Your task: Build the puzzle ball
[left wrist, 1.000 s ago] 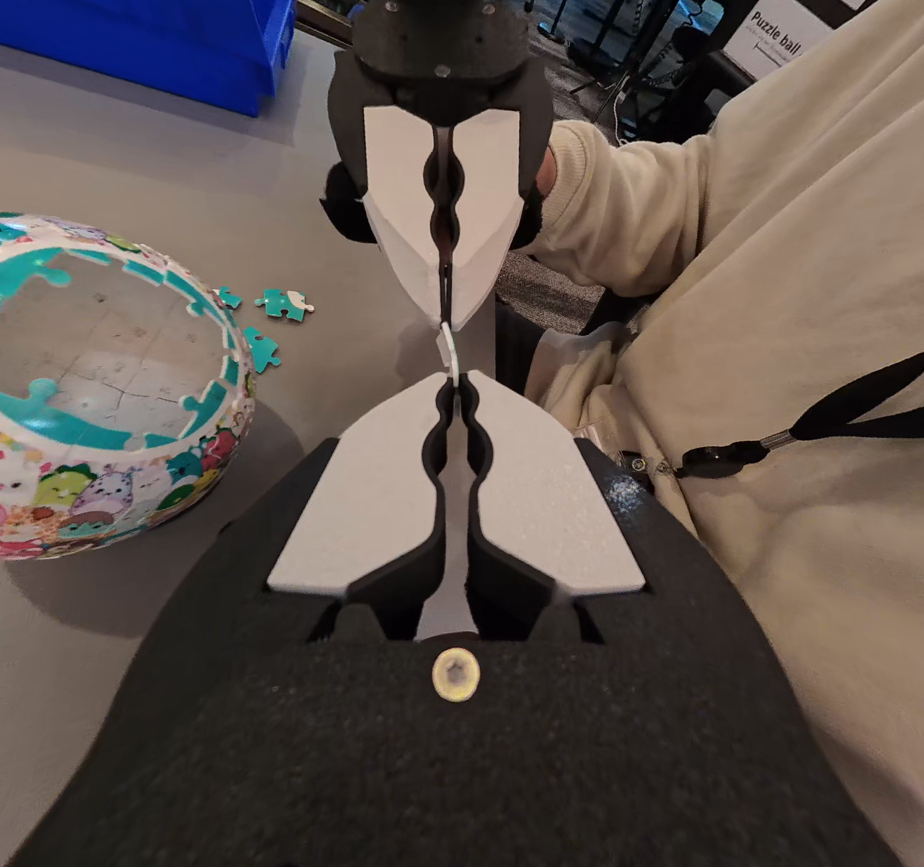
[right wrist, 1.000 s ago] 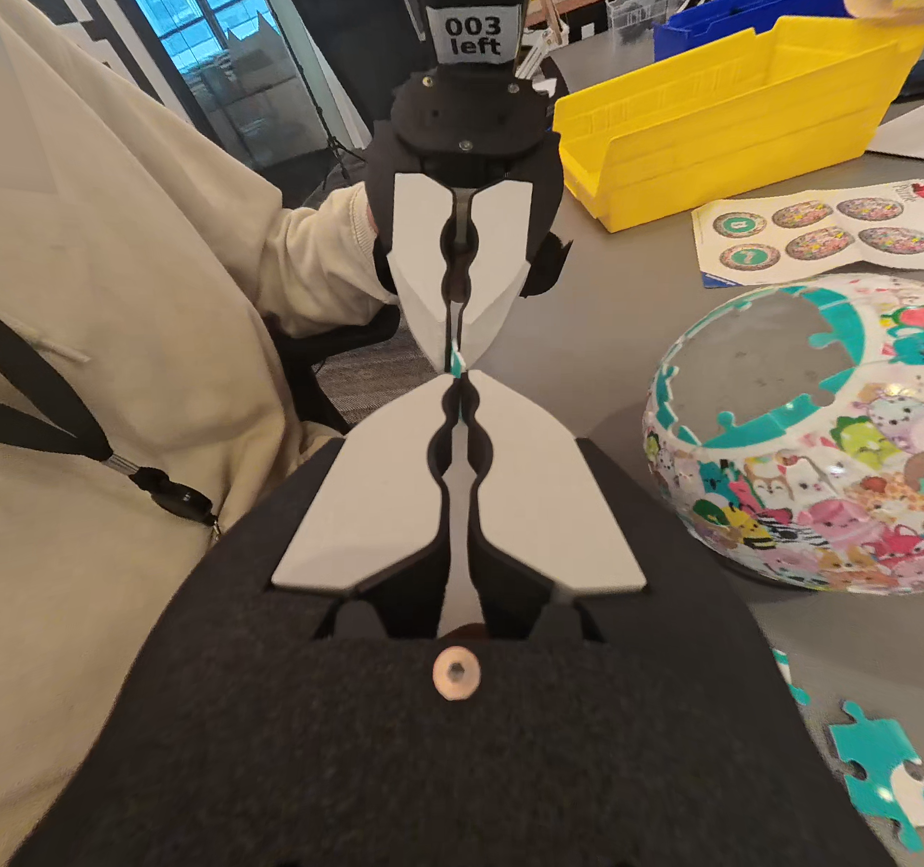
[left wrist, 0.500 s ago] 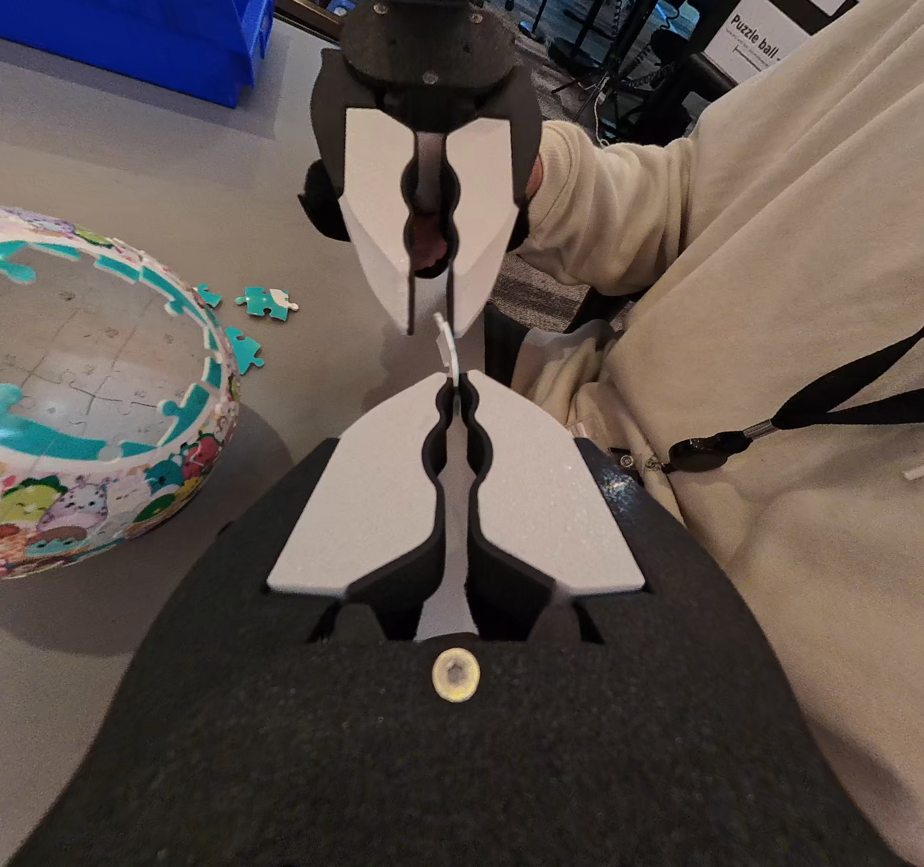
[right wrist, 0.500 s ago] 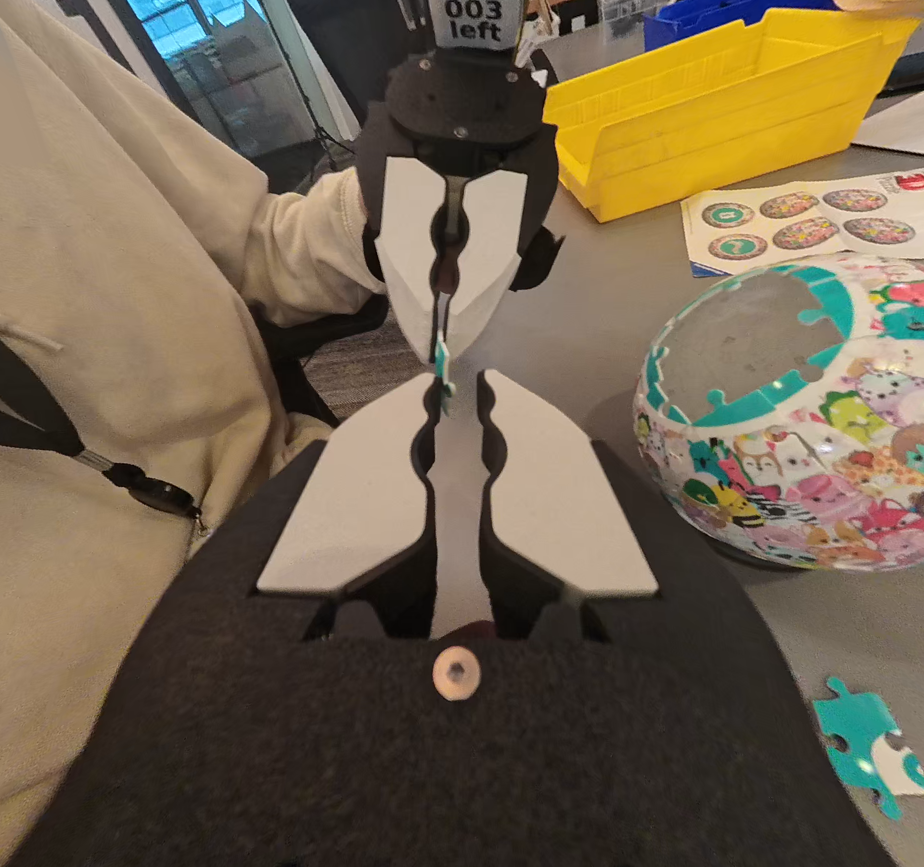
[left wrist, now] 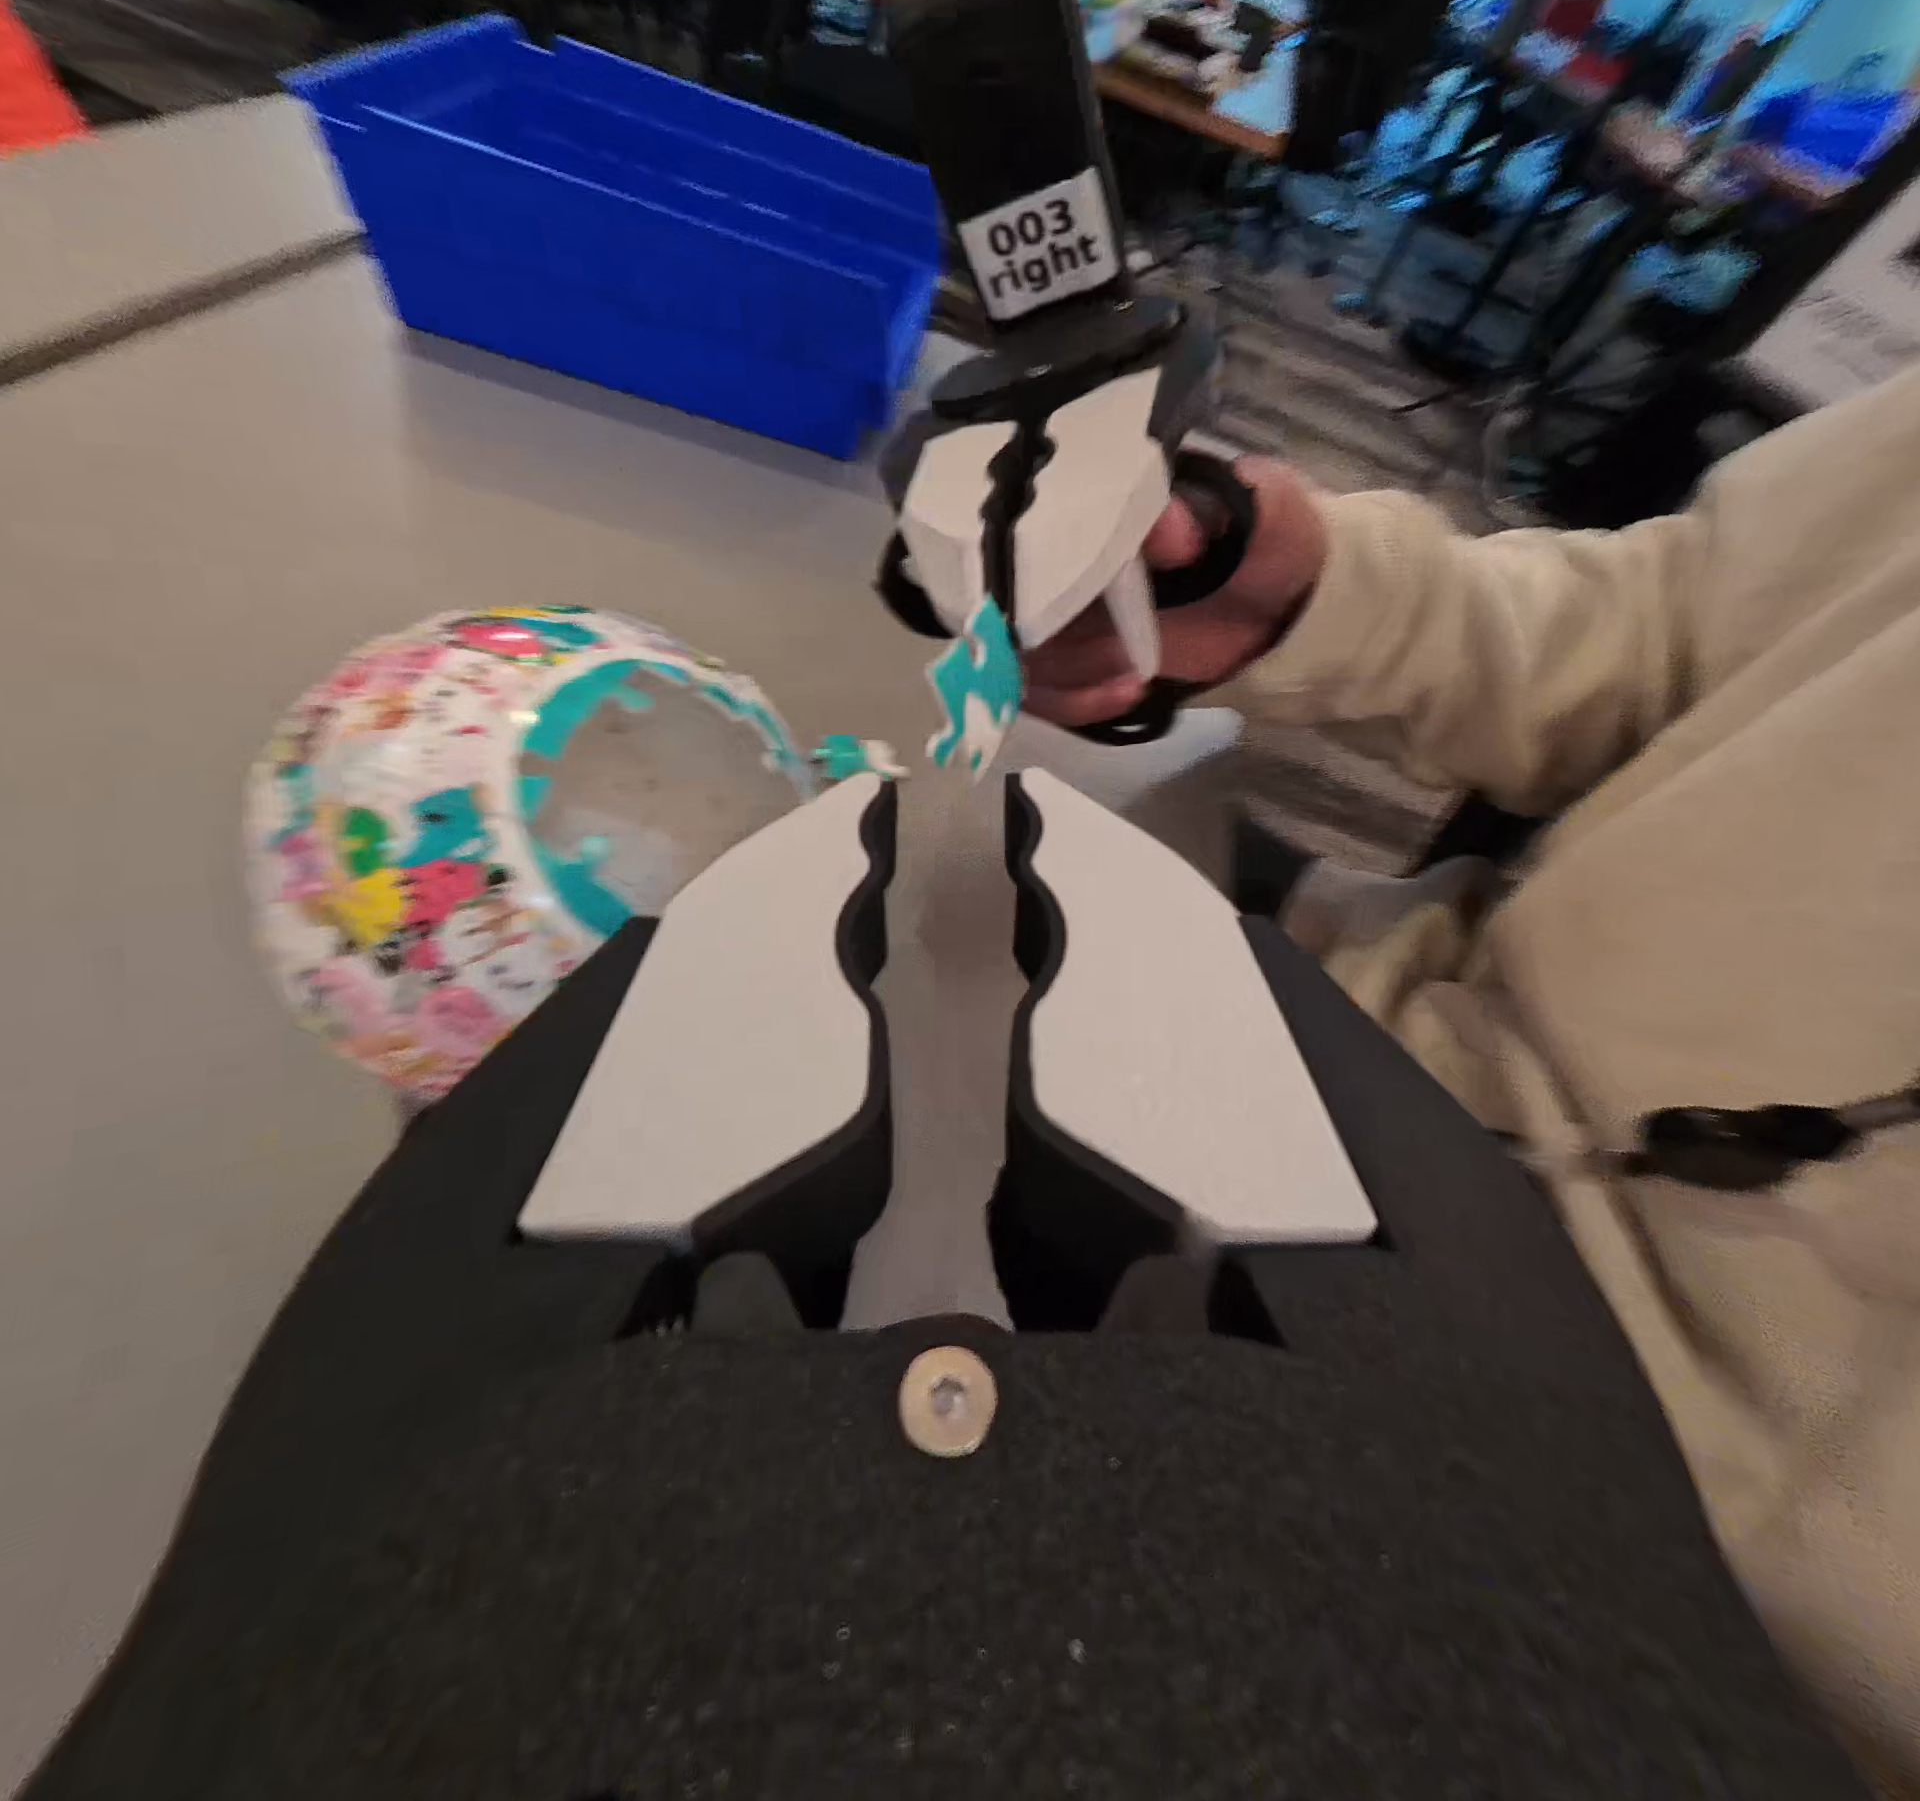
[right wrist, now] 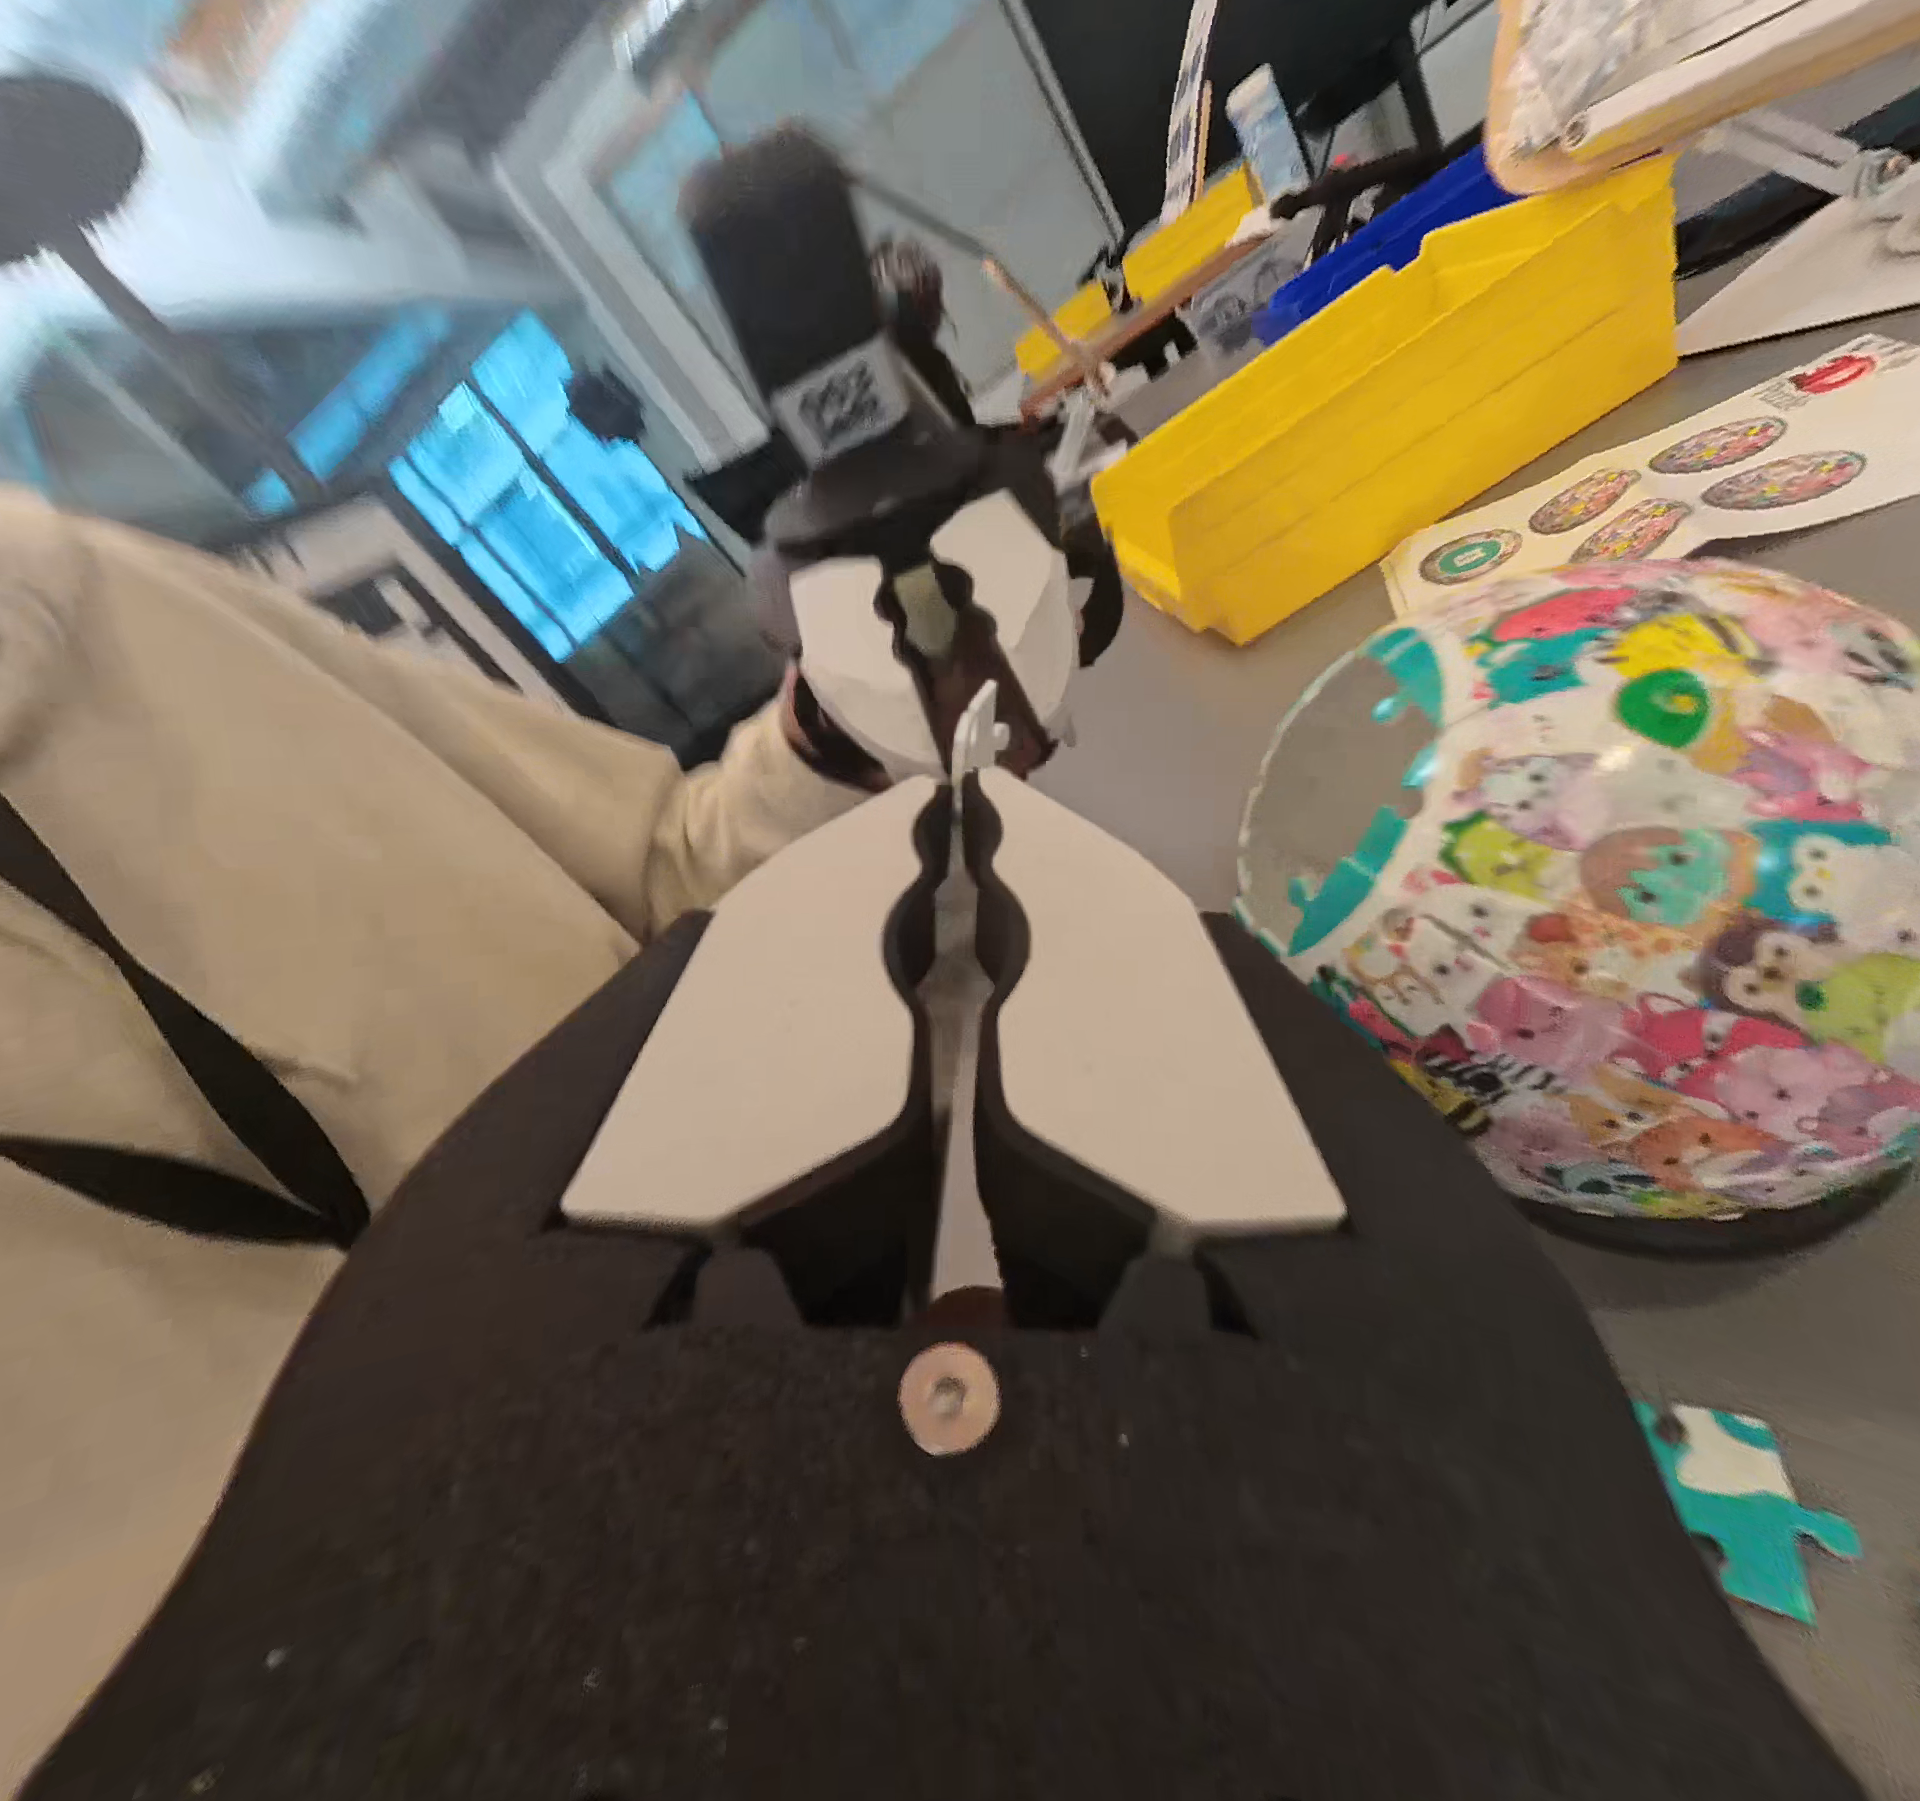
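The puzzle ball [left wrist: 416, 847] is a colourful, partly built shell with an open gap, resting on the grey table; it also shows in the right wrist view [right wrist: 1662, 878]. My right gripper [right wrist: 954, 790] is shut on a teal puzzle piece [right wrist: 977, 728], seen edge-on. In the left wrist view the right gripper [left wrist: 987, 608] holds that teal piece [left wrist: 971, 702] in the air just right of the ball's gap. My left gripper [left wrist: 943, 795] is open and empty, its tips just below the piece. Its white fingers [right wrist: 842, 650] show beyond the piece.
A blue bin [left wrist: 644, 245] stands at the back of the table, a yellow bin [right wrist: 1403, 442] beyond the ball. A printed sheet [right wrist: 1662, 494] lies by the ball. Loose teal pieces lie on the table [right wrist: 1745, 1533] [left wrist: 857, 757]. A person's cream sleeve [left wrist: 1507, 629] is close by. The grippers are tip to tip, or close to it.
Both grippers pinched the piece, then the right opened while the left held it. Now the right has shut on the piece, the left has opened, and both have swung towards the ball.
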`<action>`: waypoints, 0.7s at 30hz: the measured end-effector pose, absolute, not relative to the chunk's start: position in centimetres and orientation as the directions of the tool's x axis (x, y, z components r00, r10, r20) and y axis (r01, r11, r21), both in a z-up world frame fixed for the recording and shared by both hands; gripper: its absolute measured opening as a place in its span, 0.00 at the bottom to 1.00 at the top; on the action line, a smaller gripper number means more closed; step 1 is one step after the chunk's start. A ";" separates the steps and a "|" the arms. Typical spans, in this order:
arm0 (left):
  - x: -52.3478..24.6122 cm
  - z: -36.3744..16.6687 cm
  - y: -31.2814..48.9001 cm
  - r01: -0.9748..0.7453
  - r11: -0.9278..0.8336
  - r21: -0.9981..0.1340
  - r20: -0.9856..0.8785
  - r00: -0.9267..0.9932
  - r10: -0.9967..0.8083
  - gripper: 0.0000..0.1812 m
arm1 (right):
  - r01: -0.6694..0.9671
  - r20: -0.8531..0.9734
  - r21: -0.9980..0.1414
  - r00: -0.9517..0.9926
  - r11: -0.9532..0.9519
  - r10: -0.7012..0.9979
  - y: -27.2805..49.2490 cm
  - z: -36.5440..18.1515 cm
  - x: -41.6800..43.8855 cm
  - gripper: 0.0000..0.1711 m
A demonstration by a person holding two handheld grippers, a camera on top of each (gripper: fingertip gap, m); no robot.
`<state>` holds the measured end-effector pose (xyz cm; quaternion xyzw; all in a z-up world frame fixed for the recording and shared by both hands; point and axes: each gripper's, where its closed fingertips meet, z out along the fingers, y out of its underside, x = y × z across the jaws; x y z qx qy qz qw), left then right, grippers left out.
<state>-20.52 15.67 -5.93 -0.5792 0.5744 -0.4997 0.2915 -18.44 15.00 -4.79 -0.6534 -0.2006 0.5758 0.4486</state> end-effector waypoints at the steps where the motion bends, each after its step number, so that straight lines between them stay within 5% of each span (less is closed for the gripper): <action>1: -20.5 -6.1 16.3 -0.374 -0.127 -0.919 0.184 -0.122 -0.975 0.11 | -0.311 -0.624 -0.774 0.224 -0.552 0.748 15.6 -4.6 -18.0 0.01; 10: -20.3 -5.4 16.6 -0.383 0.274 -0.882 -0.243 -0.127 -0.962 0.06 | -0.396 -0.791 -0.559 -0.009 -0.728 0.612 16.1 -4.7 -17.8 0.01; 21: -19.8 -5.7 16.9 -0.408 0.387 -0.827 -0.328 -0.208 -0.921 0.05 | -0.393 -0.827 -0.483 -0.087 -0.782 0.555 16.1 -5.1 -18.1 0.01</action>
